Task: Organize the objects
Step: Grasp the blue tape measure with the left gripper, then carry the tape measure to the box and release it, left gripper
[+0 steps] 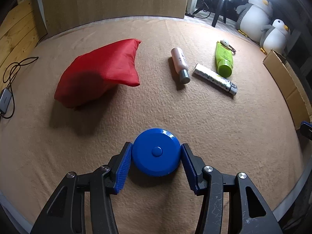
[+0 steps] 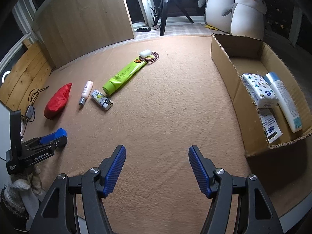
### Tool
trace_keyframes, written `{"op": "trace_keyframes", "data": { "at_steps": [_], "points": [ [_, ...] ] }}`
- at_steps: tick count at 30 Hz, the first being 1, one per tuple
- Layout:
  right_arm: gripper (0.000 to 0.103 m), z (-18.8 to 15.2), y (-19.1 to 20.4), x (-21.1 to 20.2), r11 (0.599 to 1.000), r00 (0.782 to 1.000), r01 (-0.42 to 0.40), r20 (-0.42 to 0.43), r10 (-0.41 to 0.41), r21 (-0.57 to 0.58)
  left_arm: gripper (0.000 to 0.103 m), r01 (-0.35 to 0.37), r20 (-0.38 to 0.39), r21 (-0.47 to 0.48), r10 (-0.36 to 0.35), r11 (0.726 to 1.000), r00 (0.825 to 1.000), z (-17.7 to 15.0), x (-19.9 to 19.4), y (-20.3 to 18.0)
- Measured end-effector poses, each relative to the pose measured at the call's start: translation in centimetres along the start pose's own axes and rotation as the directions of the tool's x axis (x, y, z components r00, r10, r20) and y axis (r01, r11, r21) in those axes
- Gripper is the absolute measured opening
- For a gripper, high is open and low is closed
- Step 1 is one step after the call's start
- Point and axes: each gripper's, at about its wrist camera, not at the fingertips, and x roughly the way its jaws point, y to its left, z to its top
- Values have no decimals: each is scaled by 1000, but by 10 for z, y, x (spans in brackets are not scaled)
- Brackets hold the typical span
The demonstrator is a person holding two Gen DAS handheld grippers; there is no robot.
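Note:
A blue round disc with a centre button [image 1: 156,152] lies on the tan mat, and the blue pads of my left gripper [image 1: 156,144] press on its two sides. From the right wrist view the left gripper [image 2: 44,140] sits low at the left with the disc [image 2: 60,132] at its tip. My right gripper [image 2: 156,146] hovers open over bare mat with nothing between its fingers. Farther off lie a red pouch [image 1: 99,72], a pink bottle [image 1: 180,64], a patterned lighter [image 1: 214,79], a green tube [image 1: 224,58] and a small white piece [image 1: 225,42].
An open cardboard box [image 2: 224,58] at the right holds a tissue pack [image 2: 259,89] and a white bottle [image 2: 284,101]. Brown hair ties [image 2: 153,57] lie by the tube's end. A cable and adapter [image 1: 5,97] lie at the left edge. Two plush penguins [image 2: 245,11] and a tripod [image 2: 165,9] stand behind.

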Motion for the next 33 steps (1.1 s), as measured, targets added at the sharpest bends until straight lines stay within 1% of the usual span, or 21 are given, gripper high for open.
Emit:
{"op": "trace_keyframes", "data": {
  "at_steps": [4,8,10,14,18,22,25,33],
  "points": [
    [63,0,-2,-1,1000,1000,-2,4,2,2,54,17,13,-8,-17,1000,1000,4,-7,-4],
    [63,0,-5,-5,1000,1000,-2,10,2,6,54,31,37,20,-32,999,999,14,-18,-16],
    [63,0,-8,-7,1000,1000,-2,13,2,10,54,49,47,32,-51,998,998,19,-22,-24],
    [63,-3,-15,-14,1000,1000,-1,20,0,23,54,84,65,81,-89,993,994,32,-30,-55],
    [63,-7,-29,-23,999,999,11,32,-12,43,54,126,80,142,-139,982,987,51,-35,-90],
    [63,-13,-46,-32,997,999,25,38,-28,76,54,168,86,211,-189,963,978,66,-38,-132],
    [63,-18,-61,-39,994,998,35,46,-40,103,54,198,87,266,-228,943,970,75,-38,-167],
    [63,-31,-101,-58,981,995,64,70,-78,182,54,292,59,383,-338,877,939,88,-43,-258]
  ]
}}
